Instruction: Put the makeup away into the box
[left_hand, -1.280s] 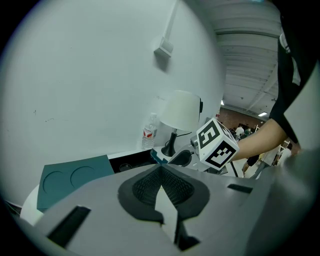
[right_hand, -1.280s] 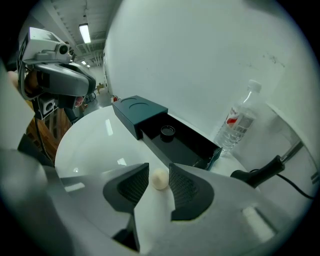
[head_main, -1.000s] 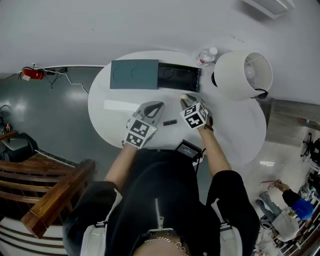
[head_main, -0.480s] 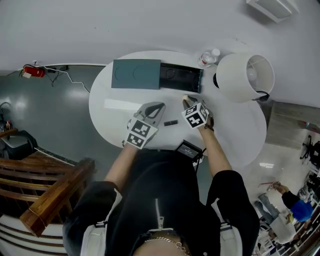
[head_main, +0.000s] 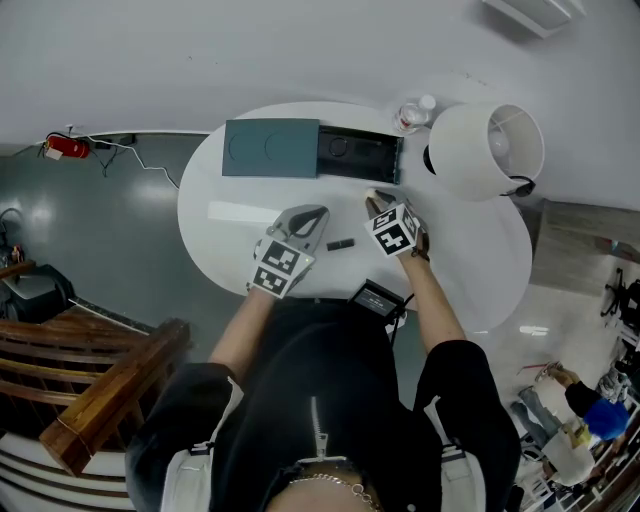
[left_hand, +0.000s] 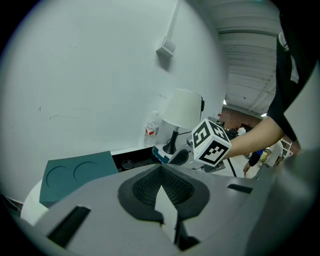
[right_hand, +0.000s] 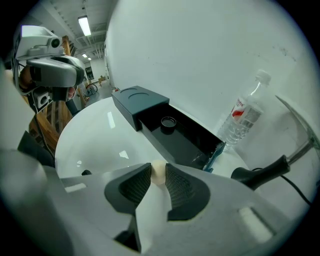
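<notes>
Closing right tongs (right_hand: 158, 169) touch the cream makeup ball (right_hand: 158, 176) between them.

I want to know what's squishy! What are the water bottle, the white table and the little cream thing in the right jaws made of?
Water bottle: see-through with ridges, so thin plastic. Table: white and glossy with light reflections; plastic or painted wood, unclear. Little cream thing, with the jaws of the right gripper closing on it: matte, rounded, perhaps a soft sponge; a guess.
</notes>
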